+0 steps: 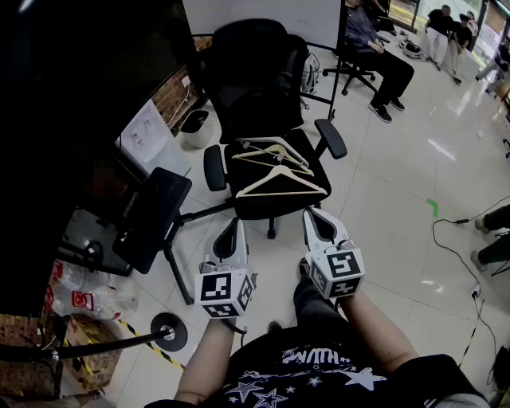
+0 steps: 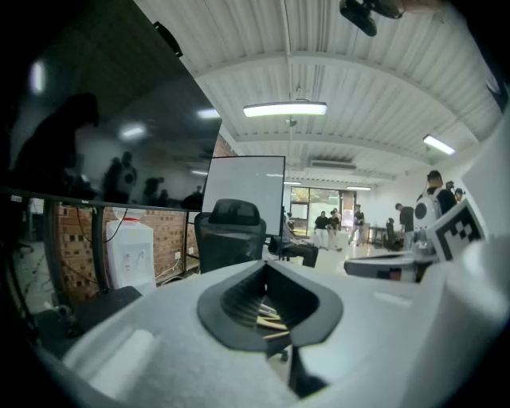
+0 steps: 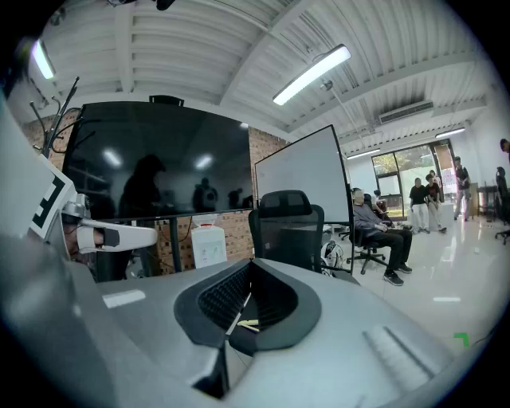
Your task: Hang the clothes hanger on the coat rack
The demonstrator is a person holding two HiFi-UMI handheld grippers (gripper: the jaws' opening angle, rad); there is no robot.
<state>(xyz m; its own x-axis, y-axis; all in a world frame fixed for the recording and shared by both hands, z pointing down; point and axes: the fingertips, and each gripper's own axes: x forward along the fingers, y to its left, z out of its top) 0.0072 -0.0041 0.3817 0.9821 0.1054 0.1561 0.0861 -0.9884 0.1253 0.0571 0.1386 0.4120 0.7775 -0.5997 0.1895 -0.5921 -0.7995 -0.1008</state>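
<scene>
Several wooden clothes hangers [image 1: 279, 171] lie stacked on the seat of a black office chair [image 1: 255, 72]. My left gripper [image 1: 233, 229] and right gripper [image 1: 317, 215] are held side by side in front of the chair, a little short of the seat, both pointing at it. Both are shut and hold nothing. In the left gripper view the hangers [image 2: 268, 319] show through the gap behind the closed jaws of that gripper [image 2: 291, 358]. The right gripper view shows the same past its gripper [image 3: 227, 347], with a hanger [image 3: 244, 323] beyond. I cannot pick out a coat rack.
A second dark chair [image 1: 151, 215] stands to the left beside a large dark screen [image 1: 80, 96]. A white bin [image 1: 195, 127] and a whiteboard [image 1: 263, 12] lie behind. People sit at the back right [image 1: 382, 56]. A cable [image 1: 454, 239] crosses the floor on the right; bags [image 1: 80, 295] are at lower left.
</scene>
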